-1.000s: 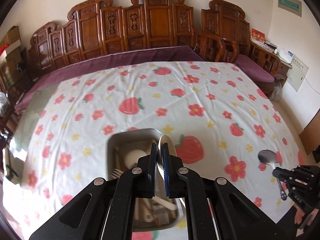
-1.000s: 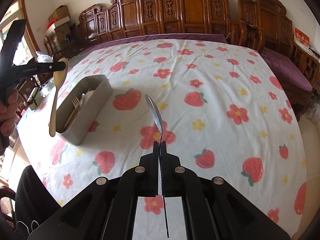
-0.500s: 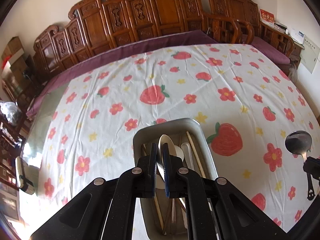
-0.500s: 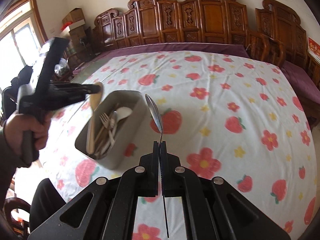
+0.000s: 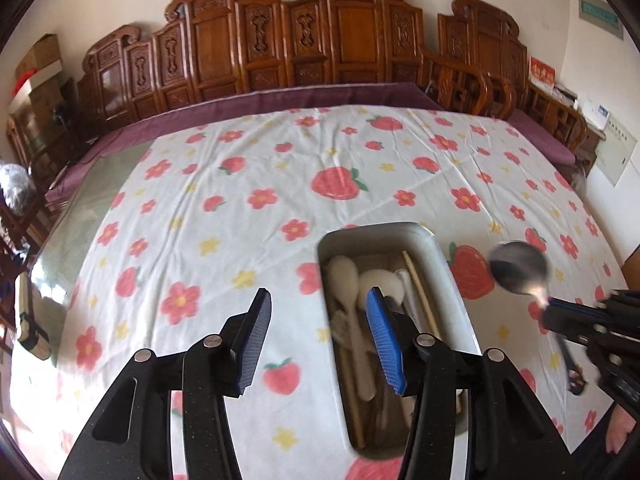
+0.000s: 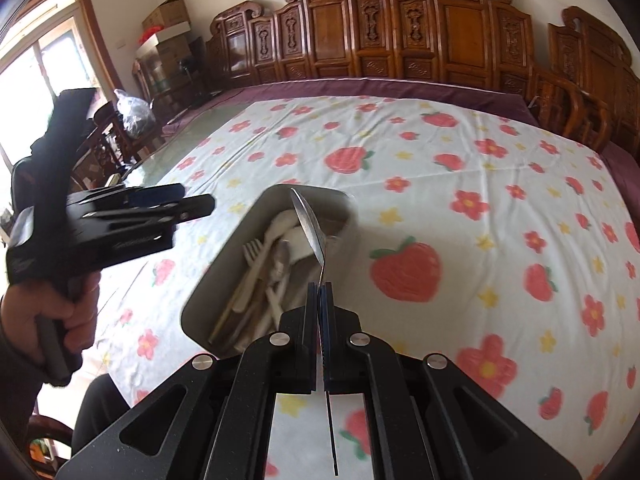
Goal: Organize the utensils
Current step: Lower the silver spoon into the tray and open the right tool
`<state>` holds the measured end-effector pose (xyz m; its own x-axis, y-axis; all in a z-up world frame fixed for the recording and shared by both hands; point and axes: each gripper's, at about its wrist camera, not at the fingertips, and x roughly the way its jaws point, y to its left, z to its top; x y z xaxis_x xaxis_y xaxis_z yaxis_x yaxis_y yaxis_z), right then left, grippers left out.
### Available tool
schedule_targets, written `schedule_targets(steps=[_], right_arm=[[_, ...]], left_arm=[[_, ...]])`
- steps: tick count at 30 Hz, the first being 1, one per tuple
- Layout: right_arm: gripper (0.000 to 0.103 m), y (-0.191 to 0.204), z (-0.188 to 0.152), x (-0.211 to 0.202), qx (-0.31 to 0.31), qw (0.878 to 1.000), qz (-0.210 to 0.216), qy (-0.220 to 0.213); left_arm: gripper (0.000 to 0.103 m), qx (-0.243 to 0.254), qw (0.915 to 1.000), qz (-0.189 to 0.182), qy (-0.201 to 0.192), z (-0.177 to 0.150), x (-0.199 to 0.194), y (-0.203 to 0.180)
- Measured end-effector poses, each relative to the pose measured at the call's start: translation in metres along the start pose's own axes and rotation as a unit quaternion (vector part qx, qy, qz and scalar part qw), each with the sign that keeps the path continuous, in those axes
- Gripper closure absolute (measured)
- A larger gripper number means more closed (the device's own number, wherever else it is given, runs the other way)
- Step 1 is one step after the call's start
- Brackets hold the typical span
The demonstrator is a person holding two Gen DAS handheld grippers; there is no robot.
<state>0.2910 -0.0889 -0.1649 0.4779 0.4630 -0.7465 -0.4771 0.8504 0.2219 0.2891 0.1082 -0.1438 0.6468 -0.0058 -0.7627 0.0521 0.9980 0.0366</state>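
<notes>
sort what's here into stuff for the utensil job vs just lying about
For the job:
- metal spoon in the right gripper
- grey box holding cutlery
- left gripper, open

Lying about:
- cardboard boxes
- plastic bag
- carved chairs

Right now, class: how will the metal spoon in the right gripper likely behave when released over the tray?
The metal spoon, clamped by its thin handle in the right gripper, looks stiff. Its polished surface suggests it may slide and clatter into the tray, probably shifting the pale utensils.

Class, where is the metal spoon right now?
In the right wrist view, the metal spoon is clamped in the right tongs, its bowl above the utensil tray.
</notes>
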Motion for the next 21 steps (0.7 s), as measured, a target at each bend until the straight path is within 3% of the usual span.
schedule_targets(steps=[9,21], right_arm=[[0.1,0.032,0.02,0.038,0.001,1.0,0.005,0.012],[0.1,0.023,0.033,0.083,0.064,0.997,-0.014,0.027]], left_arm=[[0.056,-0.007,0.9995,0.017,-0.027,-0.017,-0.033,0.041],[0.055,0.006,0.9991,0.019,-0.038,-0.04,-0.048,0.052]])
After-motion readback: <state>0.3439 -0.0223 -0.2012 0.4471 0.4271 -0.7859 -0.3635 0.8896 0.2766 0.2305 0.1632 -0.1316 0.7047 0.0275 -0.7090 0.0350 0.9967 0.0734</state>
